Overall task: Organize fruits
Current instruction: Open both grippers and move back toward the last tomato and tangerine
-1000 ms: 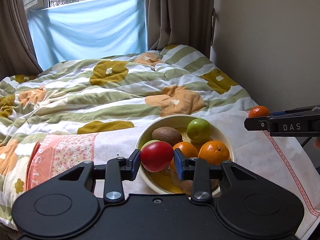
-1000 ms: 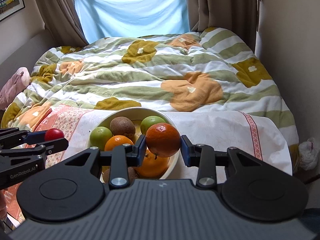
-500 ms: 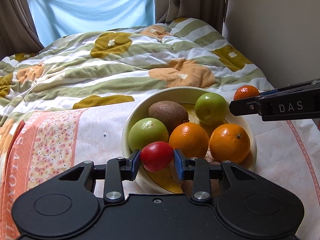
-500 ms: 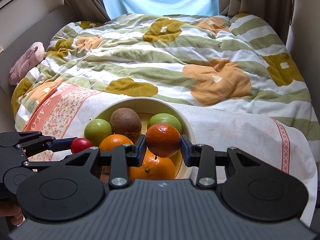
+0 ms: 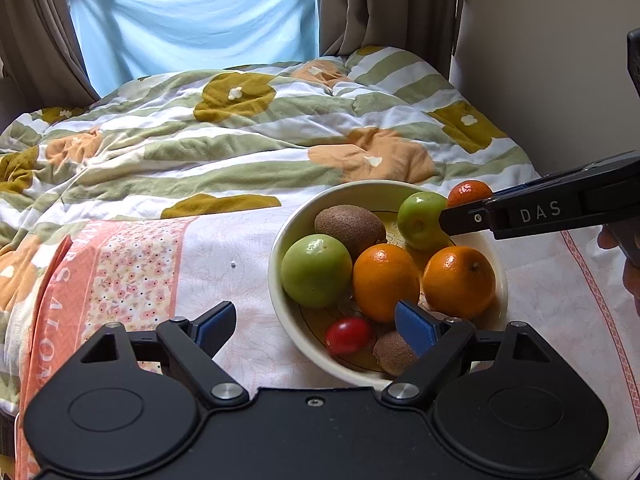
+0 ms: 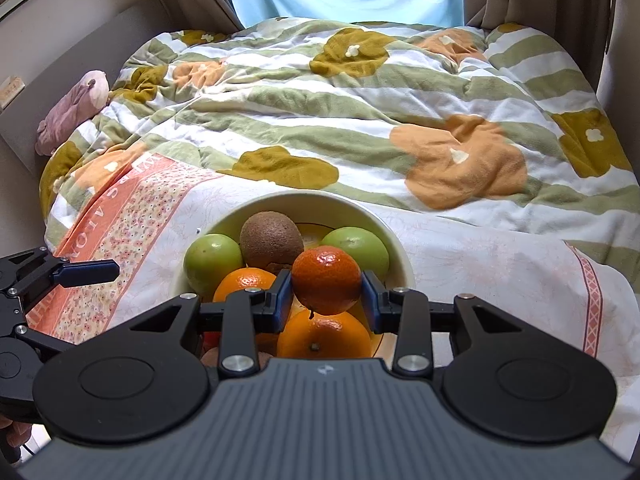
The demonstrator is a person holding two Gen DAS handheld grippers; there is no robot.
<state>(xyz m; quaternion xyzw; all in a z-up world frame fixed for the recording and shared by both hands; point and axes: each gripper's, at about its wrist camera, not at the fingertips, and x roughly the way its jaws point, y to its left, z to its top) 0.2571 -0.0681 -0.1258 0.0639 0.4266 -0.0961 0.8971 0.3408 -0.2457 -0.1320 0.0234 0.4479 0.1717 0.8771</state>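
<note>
A cream bowl on the bed holds two green apples, two oranges, two kiwis and a small red fruit. The red fruit lies loose on the bowl's near floor, touching neither blue pad. My left gripper straddles the bowl's near rim and its jaws are opening. My right gripper is shut on a dark tangerine, held just above the fruit in the bowl. In the left wrist view that tangerine shows at the bowl's far right rim.
The bowl stands on a white and pink floral cloth over a striped flowered duvet. A wall runs close along the right, and curtains hang behind. A pink plush toy lies at the bed's left edge.
My left gripper has opened and the red fruit has dropped from it into the bowl's near side. The right gripper has carried the tangerine over the bowl.
</note>
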